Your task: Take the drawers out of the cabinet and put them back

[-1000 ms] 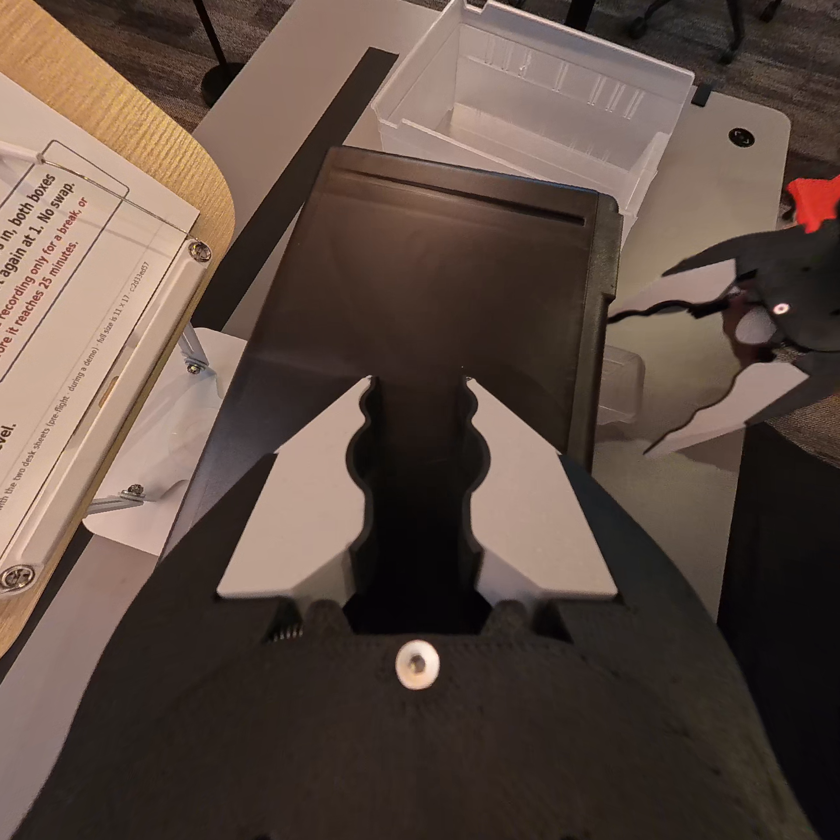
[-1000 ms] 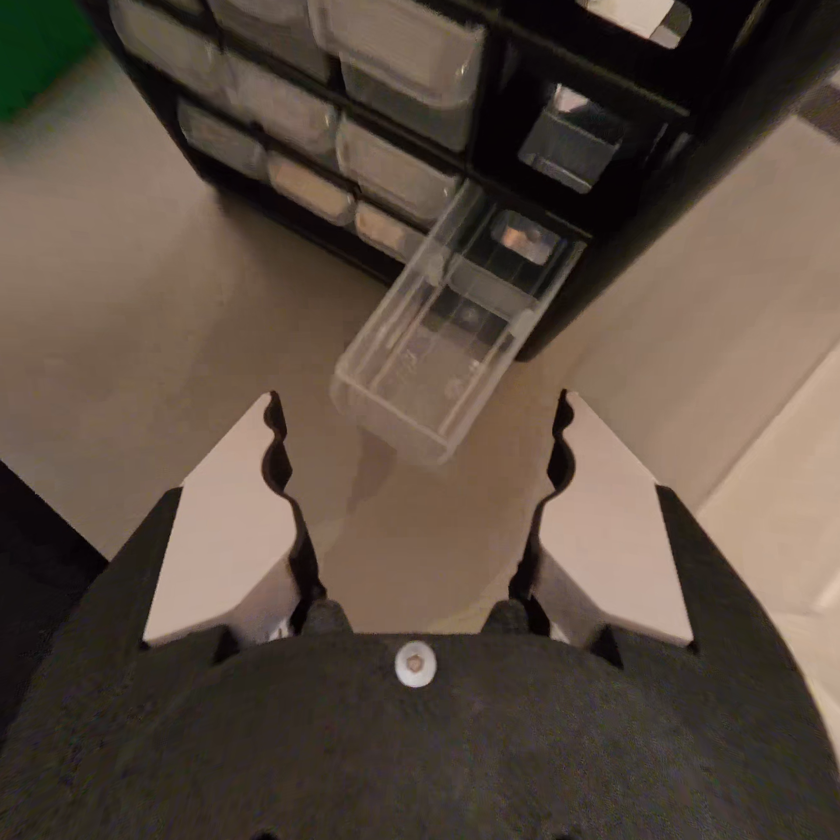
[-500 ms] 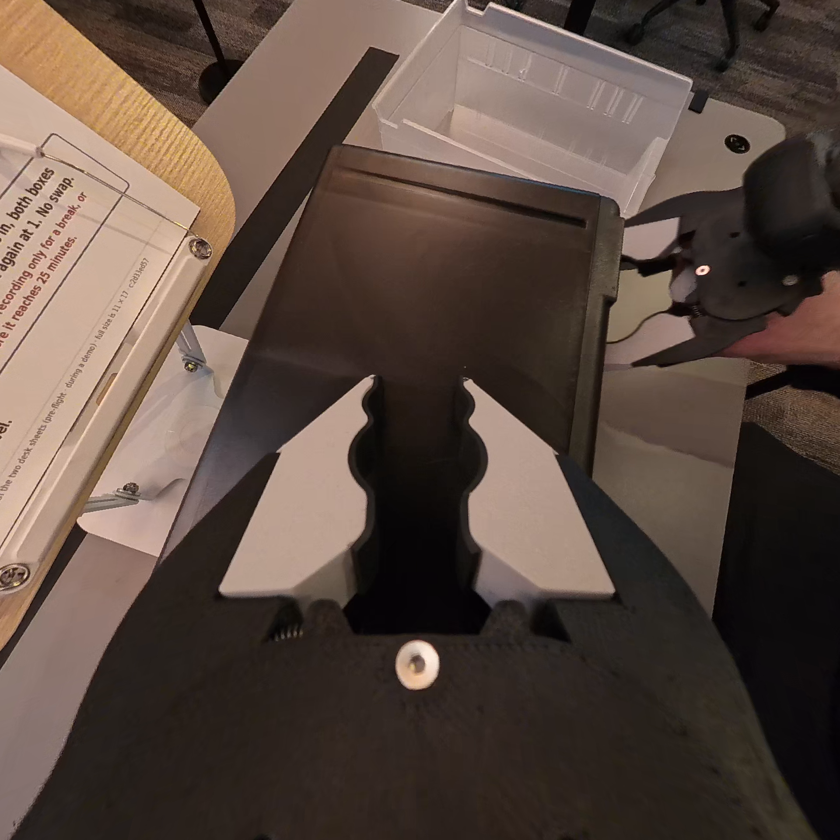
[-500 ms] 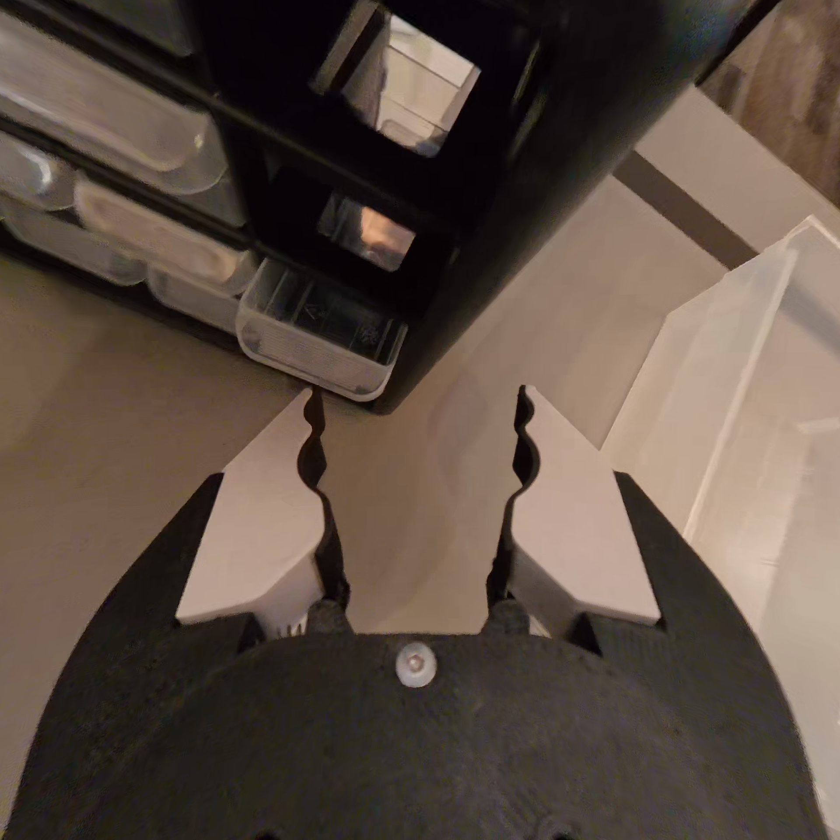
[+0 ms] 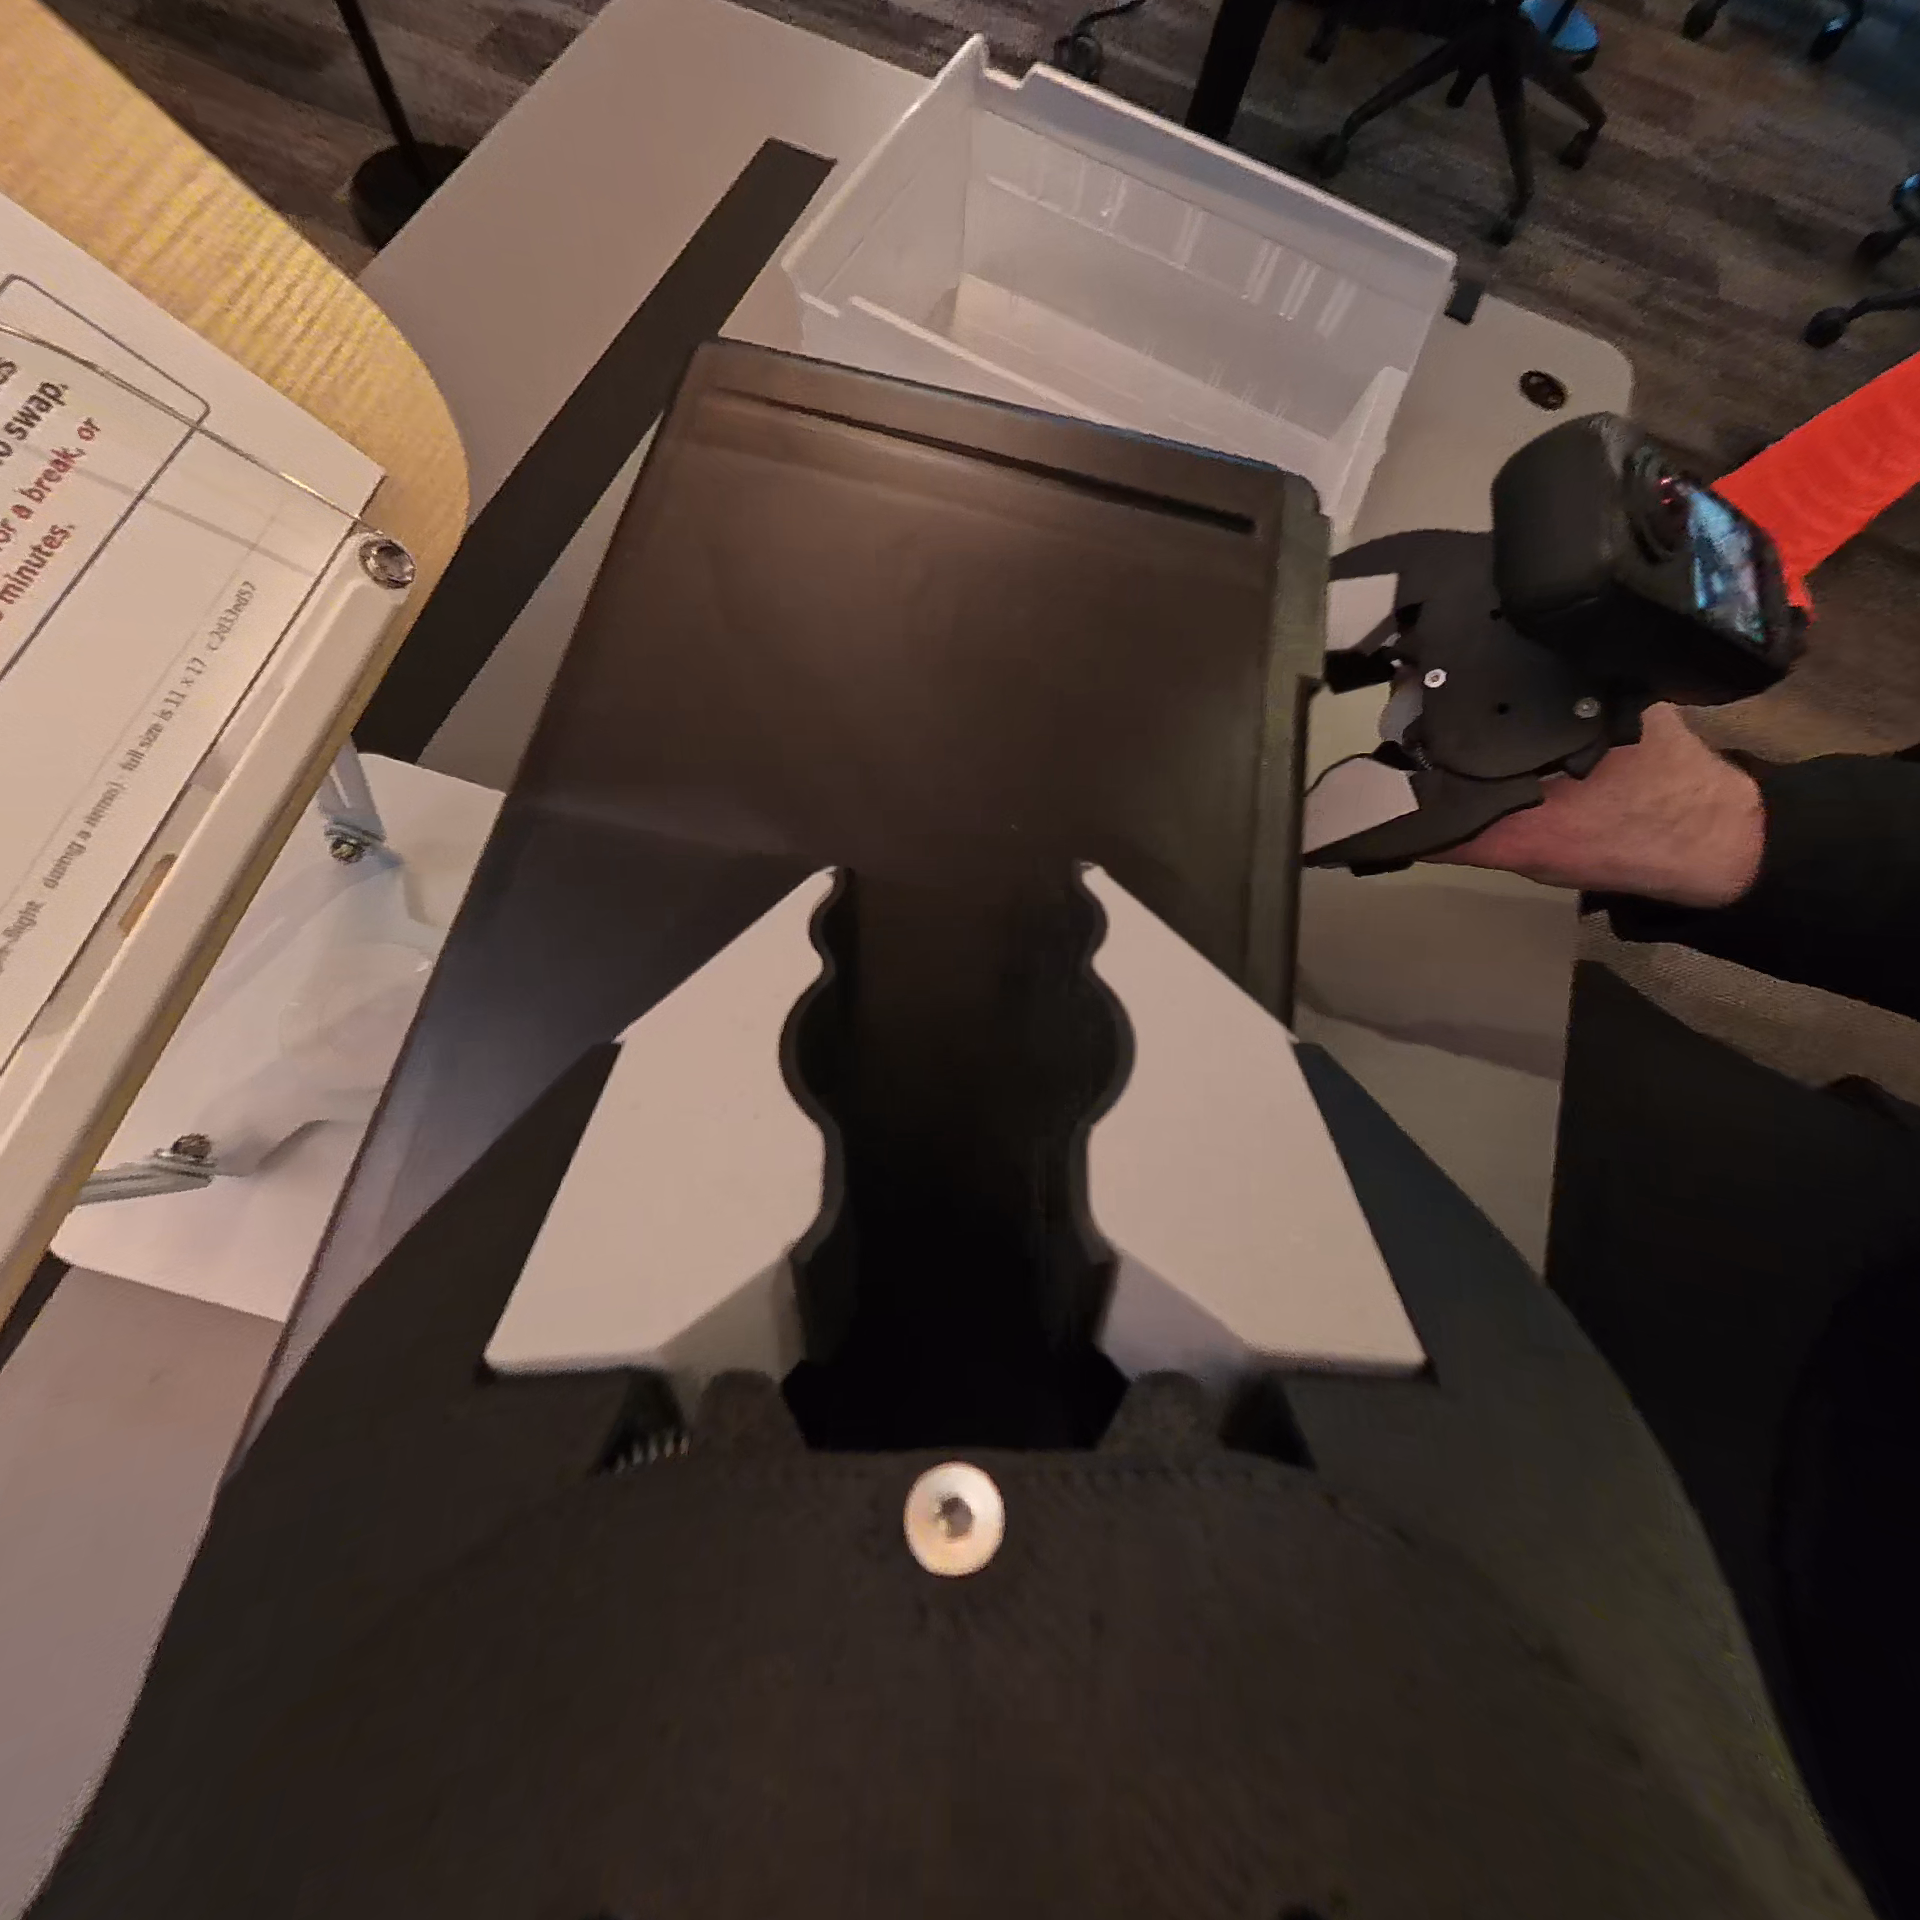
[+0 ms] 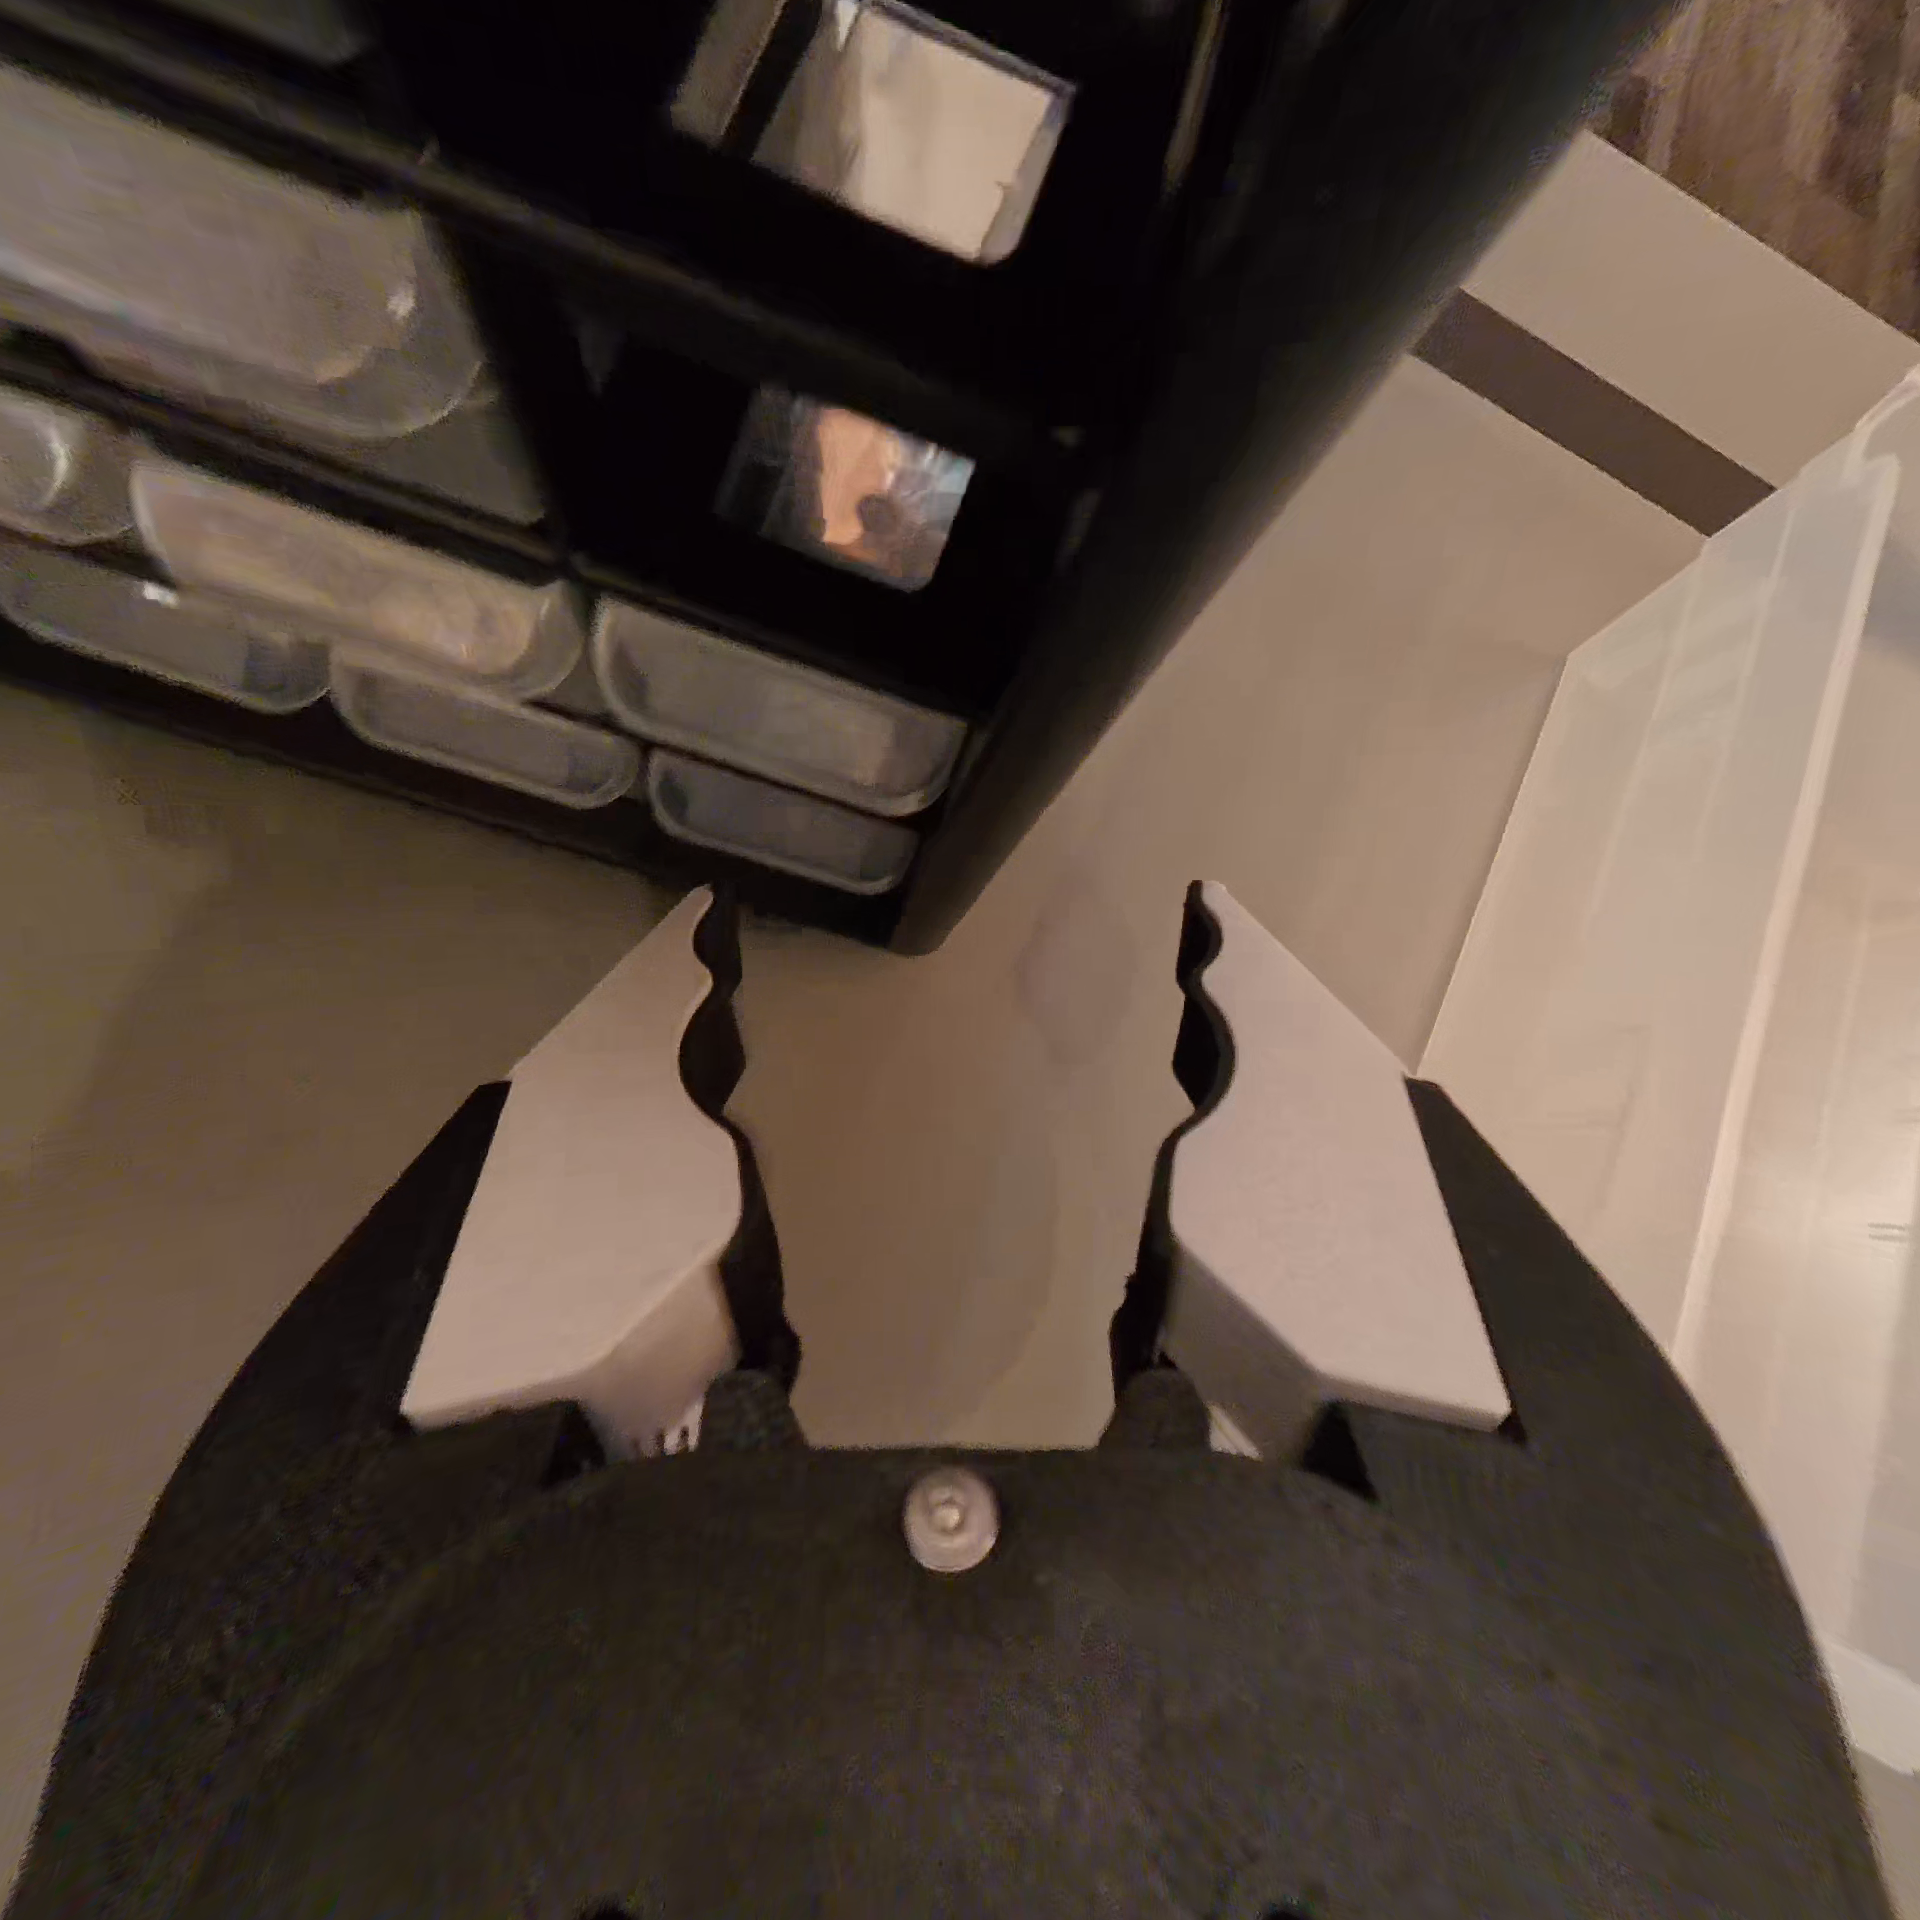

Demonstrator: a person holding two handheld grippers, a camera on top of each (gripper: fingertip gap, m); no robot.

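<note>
The black cabinet (image 5: 935, 644) stands on the grey table (image 5: 1434, 956). My left gripper (image 5: 958, 878) hovers low over its top, jaws partly open with nothing between them. In the right wrist view the cabinet front (image 6: 1143, 416) shows clear drawers. The bottom right drawer (image 6: 779, 821) sits pushed in, with another drawer (image 6: 769, 717) above it. Two slots (image 6: 847, 488) higher in that column are empty. My right gripper (image 6: 951, 894) is open and empty just in front of the bottom right drawer. It also shows in the left wrist view (image 5: 1340, 717) at the cabinet's right side.
A white translucent bin (image 5: 1122, 270) stands behind the cabinet and shows at the right of the right wrist view (image 6: 1714, 935). A wooden table with a sign holder (image 5: 156, 623) is at the left. A person's hand (image 5: 1621, 821) holds the right gripper.
The clear bottom right drawer stuck far out a second ago and is now pushed flush into the cabinet. My right gripper moved in toward the cabinet and narrowed slightly. My left gripper stayed put.
</note>
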